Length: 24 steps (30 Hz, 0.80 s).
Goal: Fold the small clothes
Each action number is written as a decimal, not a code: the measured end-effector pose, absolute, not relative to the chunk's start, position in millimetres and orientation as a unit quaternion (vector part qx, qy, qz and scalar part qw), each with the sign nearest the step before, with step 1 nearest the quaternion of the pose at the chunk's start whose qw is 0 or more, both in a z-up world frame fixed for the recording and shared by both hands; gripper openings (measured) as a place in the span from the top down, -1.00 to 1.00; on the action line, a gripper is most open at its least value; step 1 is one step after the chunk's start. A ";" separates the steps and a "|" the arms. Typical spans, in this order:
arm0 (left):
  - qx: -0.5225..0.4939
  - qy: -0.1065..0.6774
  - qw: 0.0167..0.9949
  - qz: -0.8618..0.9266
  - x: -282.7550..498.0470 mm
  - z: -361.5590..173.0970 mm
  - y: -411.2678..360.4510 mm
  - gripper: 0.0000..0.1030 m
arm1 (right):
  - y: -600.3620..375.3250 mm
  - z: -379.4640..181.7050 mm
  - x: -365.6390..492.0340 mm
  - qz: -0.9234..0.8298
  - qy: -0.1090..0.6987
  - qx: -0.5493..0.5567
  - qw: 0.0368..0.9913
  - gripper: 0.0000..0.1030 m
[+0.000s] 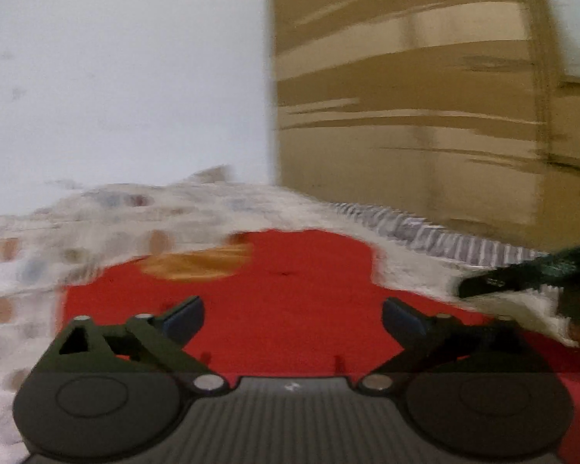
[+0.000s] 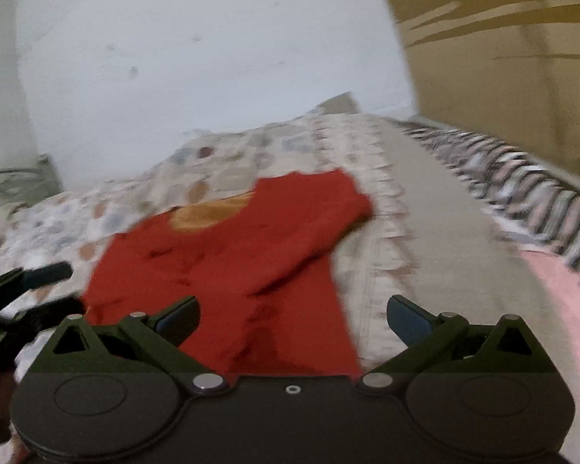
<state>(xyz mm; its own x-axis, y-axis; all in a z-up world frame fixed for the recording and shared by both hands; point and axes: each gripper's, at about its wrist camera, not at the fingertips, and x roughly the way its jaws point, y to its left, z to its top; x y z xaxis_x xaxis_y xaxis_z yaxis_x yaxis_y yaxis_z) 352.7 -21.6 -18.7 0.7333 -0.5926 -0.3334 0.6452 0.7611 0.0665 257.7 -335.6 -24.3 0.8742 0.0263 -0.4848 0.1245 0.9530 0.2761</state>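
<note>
A small red shirt (image 2: 232, 263) with an orange neck patch (image 2: 208, 214) lies on a patterned bedsheet (image 2: 425, 232), one sleeve folded across its body. It also fills the lower middle of the left wrist view (image 1: 290, 301). My left gripper (image 1: 292, 319) is open and empty just above the shirt. It shows at the left edge of the right wrist view (image 2: 50, 290). My right gripper (image 2: 292, 319) is open and empty over the shirt's lower hem. One of its fingers (image 1: 522, 276) shows at the right of the left wrist view.
A white wall (image 2: 193, 58) stands behind the bed. A brown wooden cupboard (image 1: 425, 96) rises at the right. A striped blanket edge (image 2: 522, 189) runs along the bed's right side, with a pink cloth (image 2: 568, 301) beside it.
</note>
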 end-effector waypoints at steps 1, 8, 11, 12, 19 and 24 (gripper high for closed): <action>0.095 0.152 0.937 -0.301 357.6 -18.4 -18.4 -0.99 | -329.7 -24.9 263.1 -0.011 0.252 0.142 0.957 -0.92; 0.129 0.268 0.951 -0.091 405.0 -36.2 11.8 -0.99 | -291.5 -44.7 314.4 0.042 0.321 0.082 0.943 0.20; 0.071 0.308 0.946 -0.065 419.5 -39.9 34.7 -0.99 | -290.3 -49.4 322.0 0.041 0.332 0.097 0.937 0.87; 0.047 0.317 0.945 -0.060 421.8 -39.0 43.2 -0.99 | -291.9 -47.1 319.7 0.043 0.324 0.102 0.940 0.88; -0.059 0.329 0.941 -0.041 423.6 -35.1 83.6 -0.99 | -319.7 -27.6 291.9 0.006 0.268 0.128 0.955 0.91; -0.054 0.334 0.940 -0.034 432.1 -43.2 83.0 -0.99 | -334.3 -40.5 284.9 -0.025 0.284 0.132 0.949 0.91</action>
